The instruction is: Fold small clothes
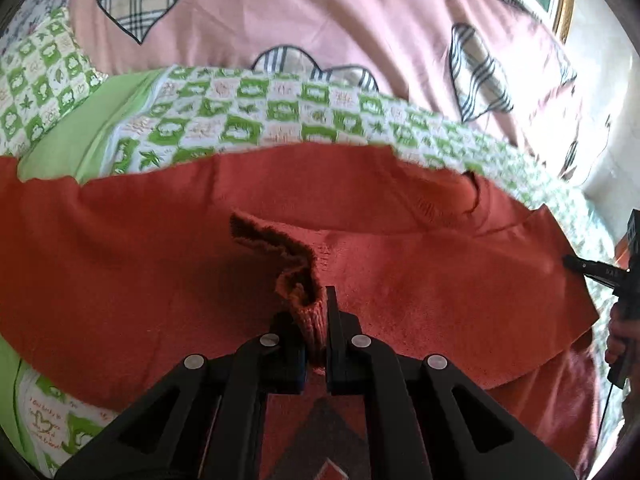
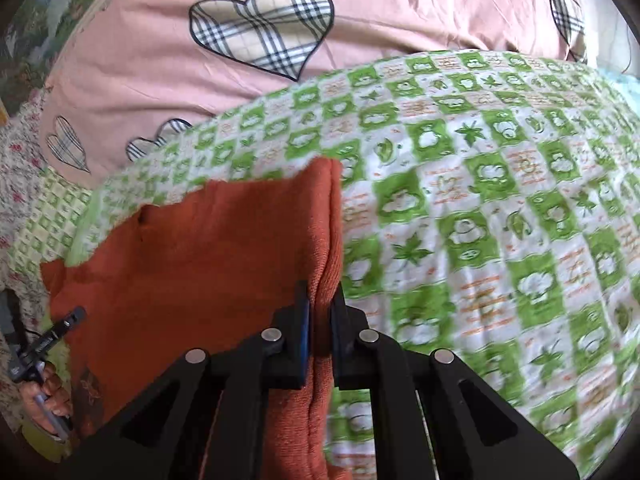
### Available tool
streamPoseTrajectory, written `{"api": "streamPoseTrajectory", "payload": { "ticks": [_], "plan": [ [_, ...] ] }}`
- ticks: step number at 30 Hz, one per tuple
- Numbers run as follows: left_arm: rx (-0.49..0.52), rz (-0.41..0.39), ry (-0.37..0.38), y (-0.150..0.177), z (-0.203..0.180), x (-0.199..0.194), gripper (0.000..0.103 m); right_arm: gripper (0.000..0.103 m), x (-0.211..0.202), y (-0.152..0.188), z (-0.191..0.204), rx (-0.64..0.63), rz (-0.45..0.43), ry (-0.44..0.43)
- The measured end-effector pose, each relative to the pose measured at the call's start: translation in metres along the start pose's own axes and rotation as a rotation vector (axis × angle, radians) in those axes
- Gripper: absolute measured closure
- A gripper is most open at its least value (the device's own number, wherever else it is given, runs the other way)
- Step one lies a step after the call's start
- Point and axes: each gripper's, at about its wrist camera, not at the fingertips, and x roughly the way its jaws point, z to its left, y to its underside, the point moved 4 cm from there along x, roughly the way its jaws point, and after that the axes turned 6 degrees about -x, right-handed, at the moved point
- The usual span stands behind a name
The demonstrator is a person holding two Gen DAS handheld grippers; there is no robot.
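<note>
One pink quilt (image 2: 132, 60) with checked hearts lies behind one green-checked sheet (image 2: 480, 208). On the sheet lies one rust-orange sweater (image 1: 160, 240), its lower part cut off by the frame. Two claws are closed on it: the left claw (image 1: 316, 312) pinches a ribbed cuff (image 1: 296, 276), the right claw (image 2: 320, 304) a folded edge. Motion blurs the sheet's pattern.

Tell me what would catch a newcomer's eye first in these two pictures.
The rust-orange knit garment spread across the green-and-white checked bedsheet stands out first. Both grippers are shut on it: the left gripper pinches a ribbed edge in the middle, the right gripper clamps its folded side edge. Behind lies a pink quilt with plaid hearts.
</note>
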Motion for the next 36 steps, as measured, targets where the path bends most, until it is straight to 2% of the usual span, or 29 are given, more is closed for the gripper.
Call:
{"api": "streamPoseTrajectory", "payload": {
  "ticks": [3,6,9,10,11,13,15,17,20,22,26,28,31,36],
  "plan": [
    [-0.040,0.036,0.013,0.005,0.016,0.010,0.098,0.094,0.019,0.013,0.000,-0.024,0.035,0.039],
    [-0.038,0.044,0.029,0.009,0.024,0.005,0.097,0.092,0.018,0.015,0.000,-0.022,0.016,0.058],
    [-0.029,0.047,0.016,0.014,0.031,-0.004,0.093,0.083,-0.002,0.017,0.002,0.000,-0.009,0.110],
    [-0.034,0.048,0.009,0.016,0.034,-0.007,0.092,0.083,-0.014,0.019,0.005,0.015,-0.030,0.100],
    [-0.045,0.050,0.005,0.018,0.038,-0.011,0.090,0.077,-0.022,0.021,0.009,0.022,-0.047,0.082],
    [-0.081,0.047,0.004,0.022,0.048,-0.020,0.083,0.054,-0.043,0.030,0.025,0.023,-0.096,0.035],
    [-0.134,0.030,0.005,0.025,0.064,-0.037,0.083,0.049,-0.060,0.044,0.047,0.007,-0.126,-0.037],
    [-0.179,0.004,0.008,0.024,0.080,-0.052,0.081,0.049,-0.065,0.056,0.071,-0.005,-0.110,-0.108],
    [-0.247,-0.046,-0.028,0.020,0.111,-0.077,0.065,0.049,-0.062,0.072,0.100,-0.024,-0.067,-0.184],
    [-0.293,-0.079,-0.063,0.015,0.136,-0.090,0.058,0.049,-0.062,0.081,0.115,-0.040,-0.048,-0.215],
    [-0.419,-0.128,-0.139,-0.001,0.200,-0.105,0.052,0.049,-0.060,0.087,0.137,-0.066,-0.036,-0.248],
    [-0.484,-0.142,-0.154,-0.009,0.231,-0.108,0.041,0.049,-0.061,0.093,0.141,-0.077,-0.024,-0.247],
    [-0.583,-0.144,-0.153,-0.019,0.271,-0.100,0.035,0.049,-0.058,0.096,0.145,-0.070,-0.008,-0.253],
    [-0.766,-0.139,-0.109,-0.042,0.332,-0.071,0.033,0.049,-0.055,0.096,0.150,-0.061,0.006,-0.260]
  ]
}}
